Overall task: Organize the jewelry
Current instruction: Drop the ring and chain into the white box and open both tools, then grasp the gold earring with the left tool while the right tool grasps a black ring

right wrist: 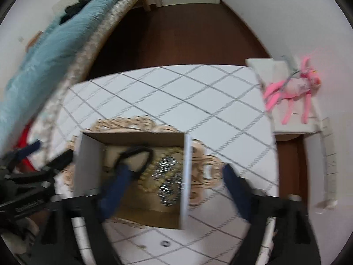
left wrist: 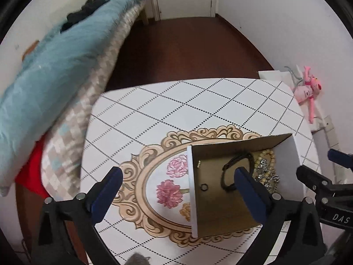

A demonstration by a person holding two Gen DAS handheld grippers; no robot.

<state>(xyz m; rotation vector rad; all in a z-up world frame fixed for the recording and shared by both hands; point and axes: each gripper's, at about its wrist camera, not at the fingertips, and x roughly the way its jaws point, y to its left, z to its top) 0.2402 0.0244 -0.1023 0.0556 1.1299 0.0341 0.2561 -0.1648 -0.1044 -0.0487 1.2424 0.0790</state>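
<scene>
An open cardboard box with white outer walls stands on the patterned table. Inside it lie a black band, a gold bead necklace, a silver sparkly piece and a small ring. My left gripper is open, straddling the box's left wall with nothing gripped. My right gripper is open too. One of its fingers hangs over the black band, the other is outside the box's right wall. The silver piece lies between them. A small ring lies on the table in front of the box.
A bed with a teal blanket runs along the table's left side. A pink plush toy lies on a white stand at the right. Dark brown floor lies beyond the table's far edge. Each gripper shows at the side of the other's view.
</scene>
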